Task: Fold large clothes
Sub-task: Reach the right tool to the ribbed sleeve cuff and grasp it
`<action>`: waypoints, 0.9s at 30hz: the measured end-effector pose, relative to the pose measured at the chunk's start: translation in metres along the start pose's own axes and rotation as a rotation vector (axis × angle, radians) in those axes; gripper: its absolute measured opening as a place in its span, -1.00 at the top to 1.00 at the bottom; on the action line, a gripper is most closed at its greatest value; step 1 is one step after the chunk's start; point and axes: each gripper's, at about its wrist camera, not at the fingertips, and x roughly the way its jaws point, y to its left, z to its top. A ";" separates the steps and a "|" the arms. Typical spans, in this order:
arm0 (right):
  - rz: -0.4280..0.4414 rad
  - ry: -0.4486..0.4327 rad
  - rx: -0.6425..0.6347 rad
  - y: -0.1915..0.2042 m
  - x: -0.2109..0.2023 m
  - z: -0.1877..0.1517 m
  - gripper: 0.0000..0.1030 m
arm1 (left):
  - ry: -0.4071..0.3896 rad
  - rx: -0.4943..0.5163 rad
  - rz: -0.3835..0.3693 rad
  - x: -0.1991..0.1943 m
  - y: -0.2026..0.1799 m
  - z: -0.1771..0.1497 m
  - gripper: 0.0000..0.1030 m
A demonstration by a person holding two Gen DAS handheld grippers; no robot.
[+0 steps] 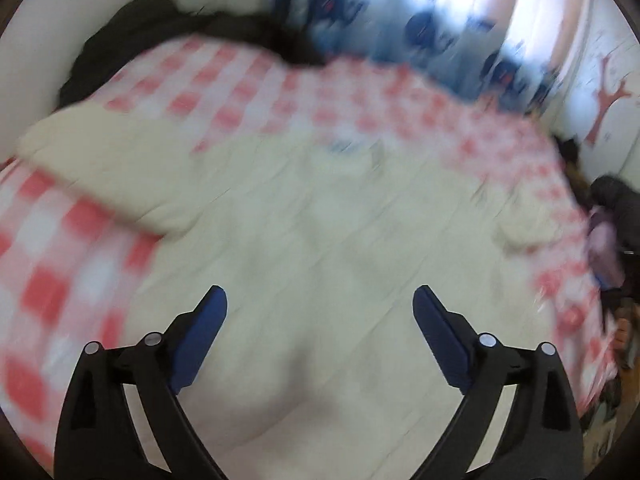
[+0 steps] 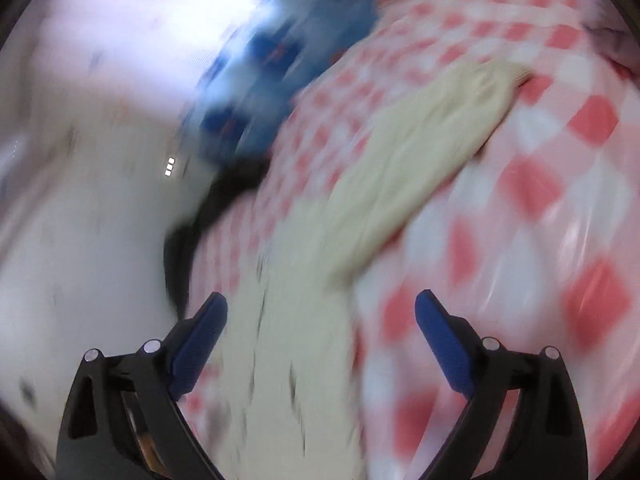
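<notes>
A large cream-coloured garment (image 1: 304, 224) lies spread flat on a bed with a red-and-white checked cover (image 1: 60, 280). One sleeve (image 1: 100, 160) stretches to the left, another sleeve end (image 1: 520, 232) lies at the right. My left gripper (image 1: 320, 304) is open and empty above the garment's body. In the right wrist view the garment (image 2: 304, 360) runs under my right gripper (image 2: 320, 308), with a sleeve (image 2: 432, 136) reaching up to the right over the checked cover (image 2: 560, 200). My right gripper is open and empty. Both views are motion-blurred.
Dark clothing (image 1: 140, 36) is piled at the bed's far left by the wall. A blue patterned fabric (image 1: 440, 32) lies at the far side of the bed, also in the right wrist view (image 2: 264, 72). More dark items (image 1: 616, 208) sit at the right edge.
</notes>
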 end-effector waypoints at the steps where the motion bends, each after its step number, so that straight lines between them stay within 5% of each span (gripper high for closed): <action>1: 0.009 -0.019 0.059 -0.016 0.008 0.024 -0.77 | -0.027 -0.007 -0.037 0.008 -0.013 0.004 -0.78; 8: -0.093 -0.083 0.257 -0.092 0.050 0.103 -0.77 | -0.056 -0.060 -0.124 0.075 -0.054 0.000 -0.78; 15: -0.126 -0.192 0.278 -0.136 0.068 0.153 -0.77 | 0.061 -0.159 -0.144 0.110 -0.029 -0.027 -0.78; 20: -0.115 -0.240 0.307 -0.153 0.077 0.170 -0.77 | 0.010 -0.125 -0.133 0.101 -0.034 -0.026 -0.78; 24: -0.164 -0.232 0.326 -0.161 0.078 0.175 -0.77 | 0.053 -0.145 -0.148 0.108 -0.033 -0.029 -0.78; 27: -0.135 -0.320 0.359 -0.162 0.067 0.169 -0.77 | 0.067 -0.151 -0.143 0.112 -0.032 -0.031 -0.78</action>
